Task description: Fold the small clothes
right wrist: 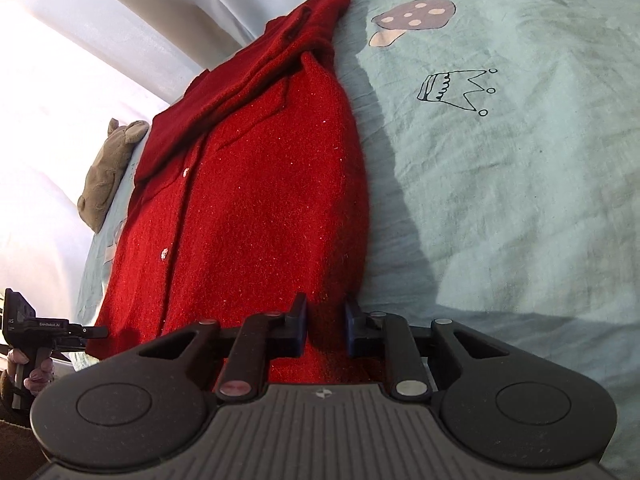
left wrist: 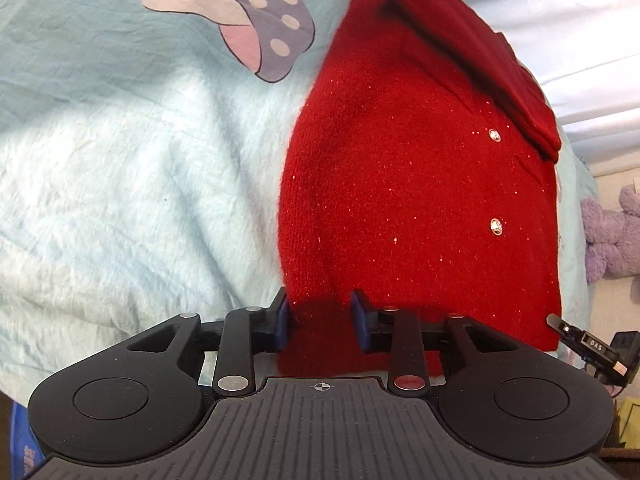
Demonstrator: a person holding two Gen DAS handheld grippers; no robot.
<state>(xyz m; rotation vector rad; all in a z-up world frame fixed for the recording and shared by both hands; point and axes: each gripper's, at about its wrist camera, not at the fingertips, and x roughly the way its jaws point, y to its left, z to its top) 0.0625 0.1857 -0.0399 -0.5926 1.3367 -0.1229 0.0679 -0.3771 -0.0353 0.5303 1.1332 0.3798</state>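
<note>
Both my hand-held grippers, left (left wrist: 320,322) and right (right wrist: 326,326), straddle red cardigan (left wrist: 400,184) hem, bottom centre, pinch unconfirmed. Sleeves folded in; hem-to-collar fold left.

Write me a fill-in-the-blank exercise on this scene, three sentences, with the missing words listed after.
1. The cardigan lying on the bedsheet is ____ in colour.
2. The left gripper and the right gripper both sit at the cardigan's near ____.
3. Near the mushroom, the sheet also bears a line drawing of a ____.

Missing words: red; hem; crown
</note>
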